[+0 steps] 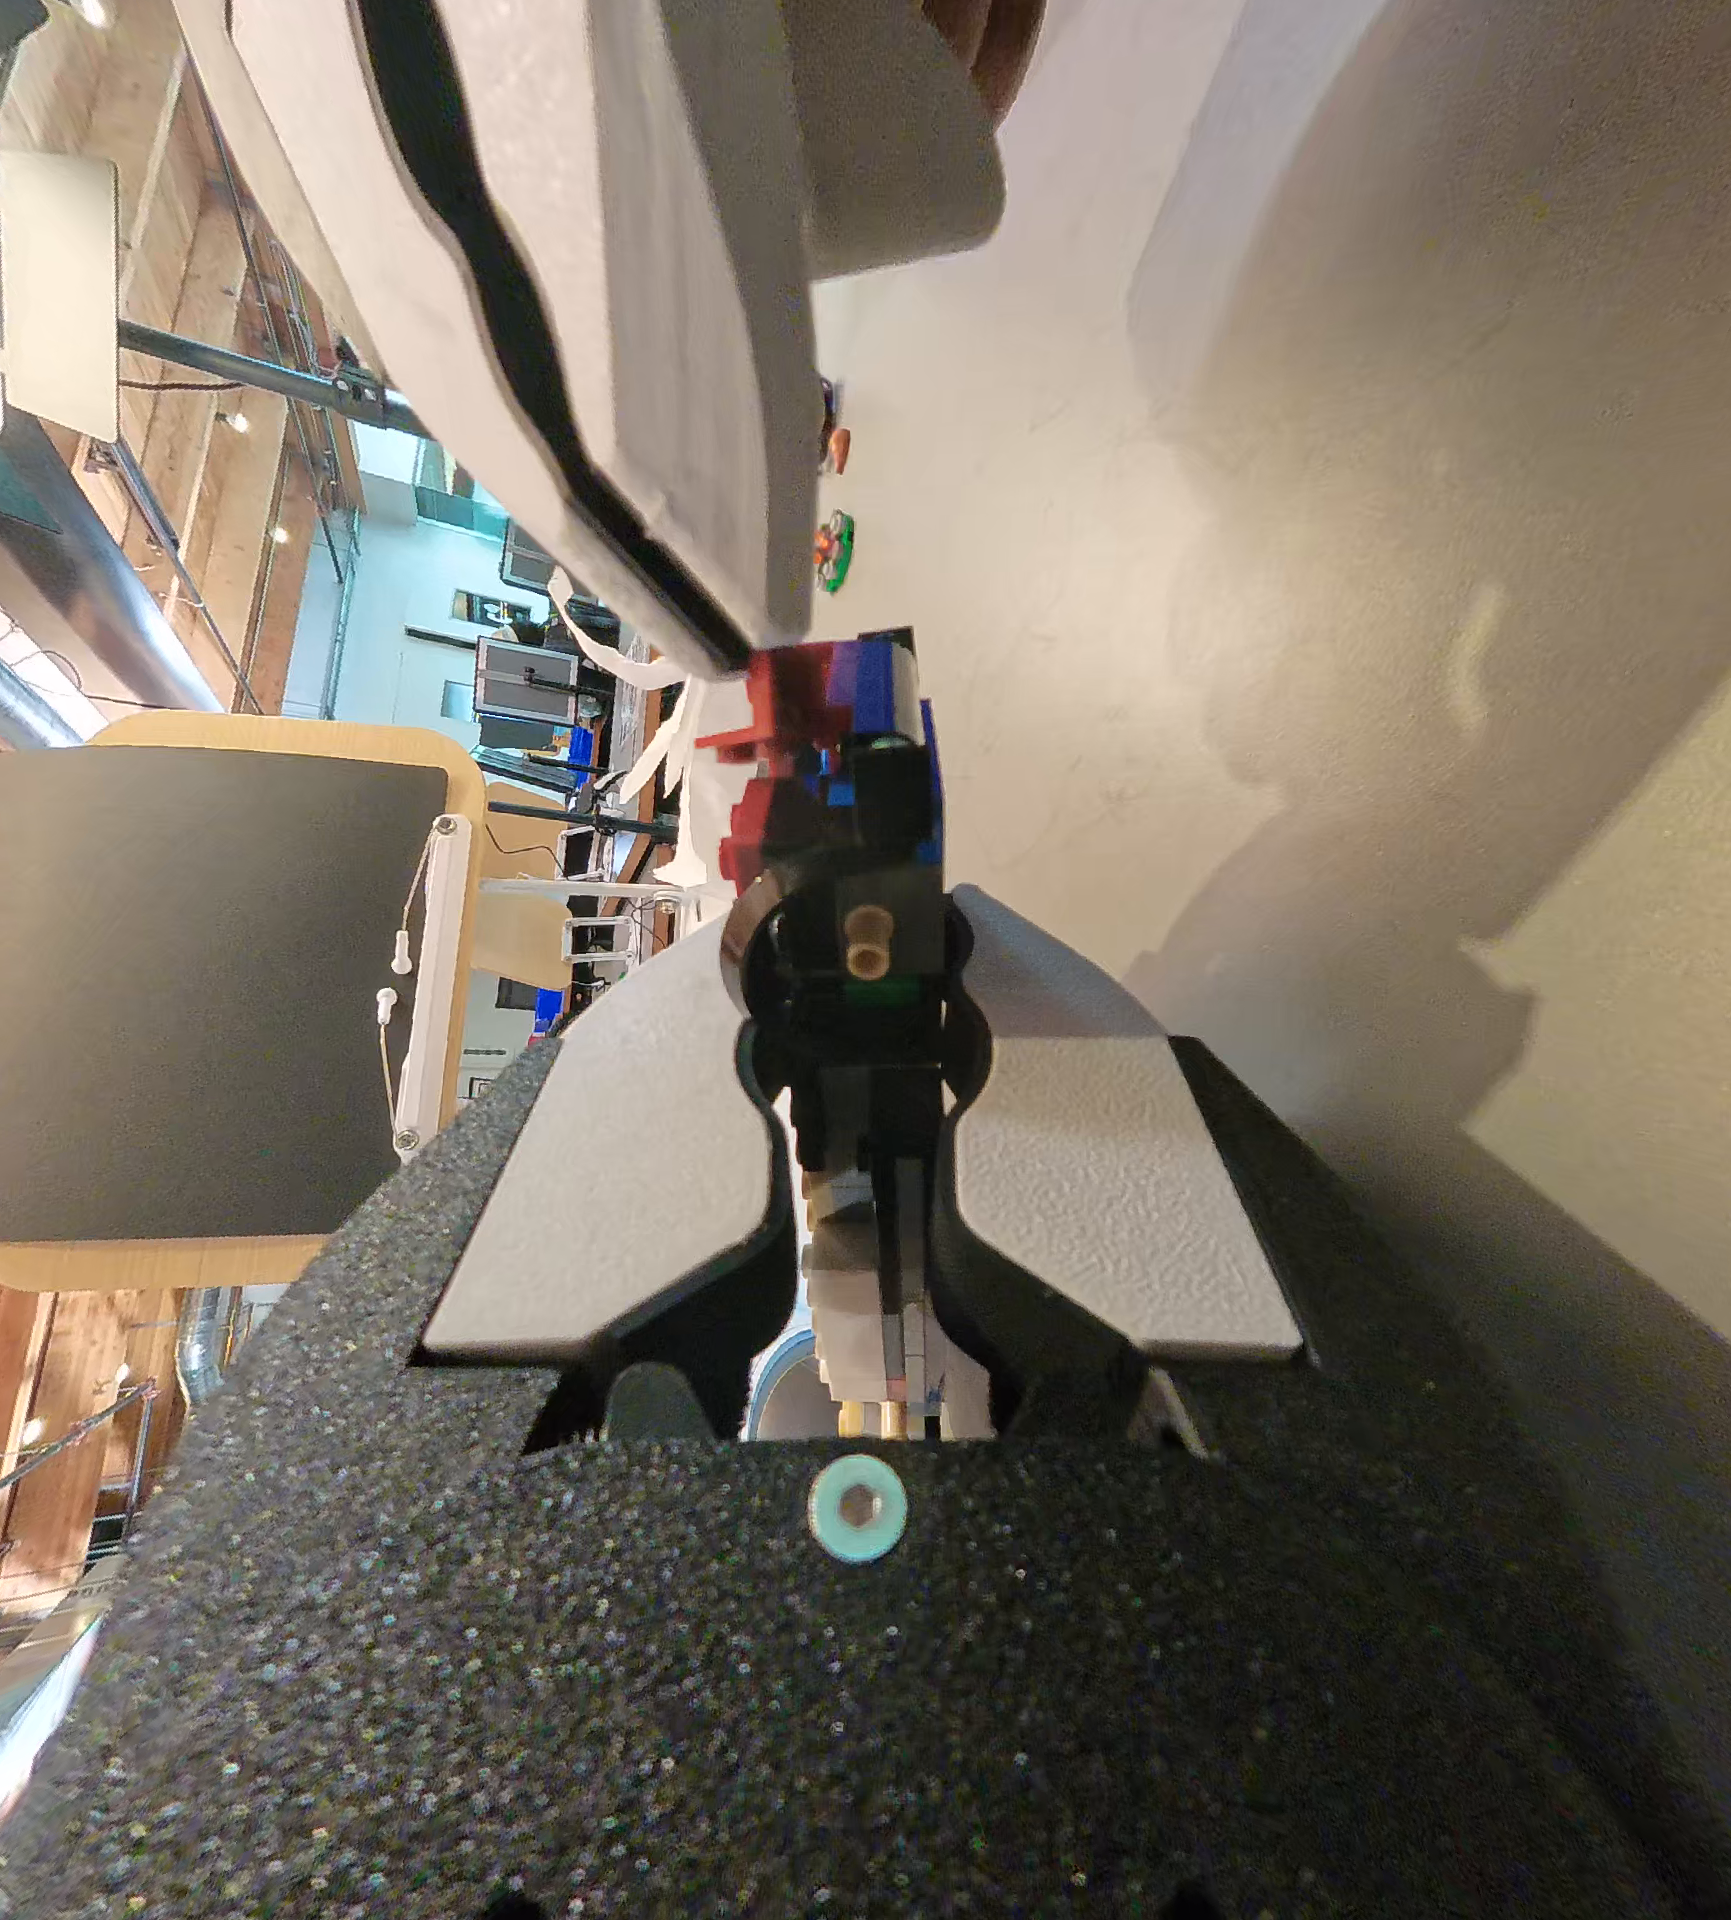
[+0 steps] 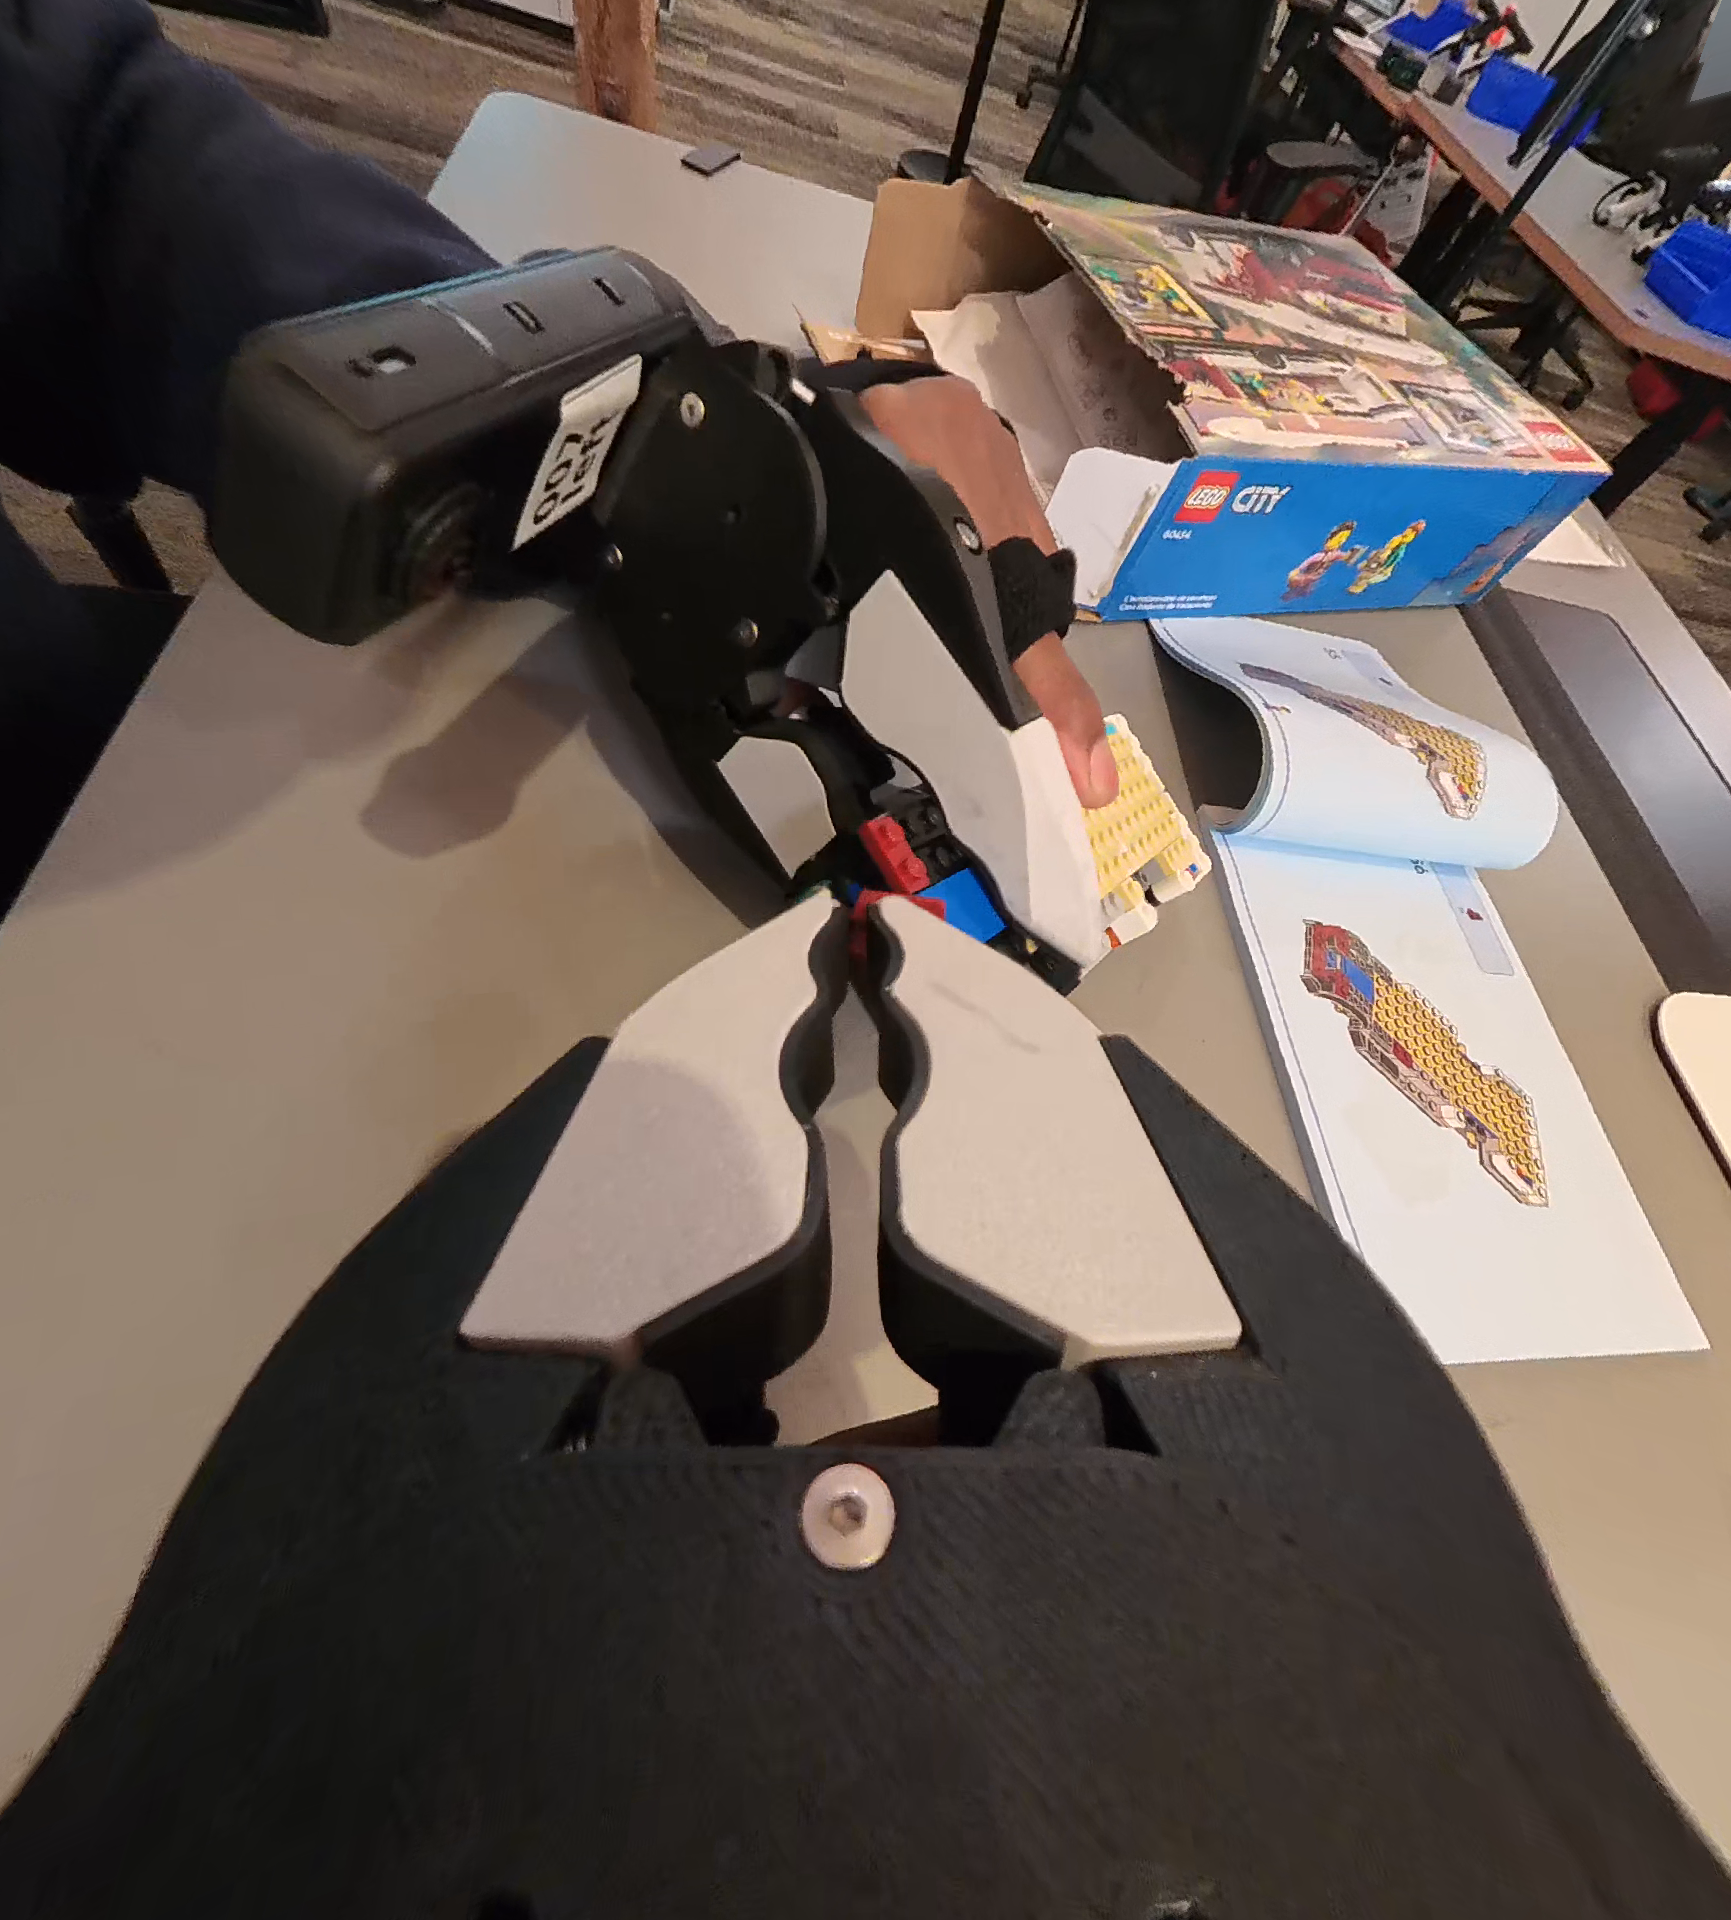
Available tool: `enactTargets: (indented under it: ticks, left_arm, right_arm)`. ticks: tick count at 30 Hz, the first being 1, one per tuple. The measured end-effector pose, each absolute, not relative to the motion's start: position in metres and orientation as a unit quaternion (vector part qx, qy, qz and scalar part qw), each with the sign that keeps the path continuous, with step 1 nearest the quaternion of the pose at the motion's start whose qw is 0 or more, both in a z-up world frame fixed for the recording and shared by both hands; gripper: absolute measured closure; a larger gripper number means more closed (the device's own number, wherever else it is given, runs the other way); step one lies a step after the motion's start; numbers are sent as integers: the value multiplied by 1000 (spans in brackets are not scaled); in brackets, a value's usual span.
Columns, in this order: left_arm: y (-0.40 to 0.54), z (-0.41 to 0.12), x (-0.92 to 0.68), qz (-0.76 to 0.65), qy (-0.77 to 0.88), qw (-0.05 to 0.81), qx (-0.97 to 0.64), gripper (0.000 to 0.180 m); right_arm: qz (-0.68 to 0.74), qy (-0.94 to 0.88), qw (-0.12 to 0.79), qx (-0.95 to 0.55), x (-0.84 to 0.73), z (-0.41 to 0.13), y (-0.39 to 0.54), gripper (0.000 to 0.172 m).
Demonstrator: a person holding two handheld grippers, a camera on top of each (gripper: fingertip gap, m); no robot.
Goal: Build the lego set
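Pinching a small red brick (image 2: 856,935) between our right tongs (image 2: 853,920), we held it against the brick model (image 2: 975,904). Beyond, our left tongs (image 1: 856,966) clamped that model's dark end just above the counter (image 2: 217,935). Judging it, we needed square alignment and steady counter-pressure. Farther off lay the instruction booklet (image 2: 1463,1039) and blue box (image 2: 1308,520).

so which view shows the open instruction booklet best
The right wrist view: the instruction booklet lies open on the table, right of the brick model, printed pages facing up. The left wrist view shows none of it, only the brick model close up.
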State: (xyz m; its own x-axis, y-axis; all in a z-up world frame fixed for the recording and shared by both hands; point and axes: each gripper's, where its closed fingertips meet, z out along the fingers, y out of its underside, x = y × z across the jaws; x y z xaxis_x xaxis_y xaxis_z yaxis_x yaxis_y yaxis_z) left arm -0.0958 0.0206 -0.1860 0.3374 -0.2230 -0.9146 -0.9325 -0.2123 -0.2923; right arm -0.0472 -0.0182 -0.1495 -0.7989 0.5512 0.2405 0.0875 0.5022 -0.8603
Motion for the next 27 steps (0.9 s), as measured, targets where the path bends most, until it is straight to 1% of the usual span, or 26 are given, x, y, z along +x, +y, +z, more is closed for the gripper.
enactTargets:
  ticks: [16, 27]
  left_arm:
    - [20, -189, -96, 390, 432, 451, -677, 155]
    - [20, -191, -99, 393, 431, 444, -680, 155]
  right_arm:
    - [441, -839, 242, -208, -48, -156, -18, 169]
    - [410, -849, 268, -199, -50, -159, -18, 168]
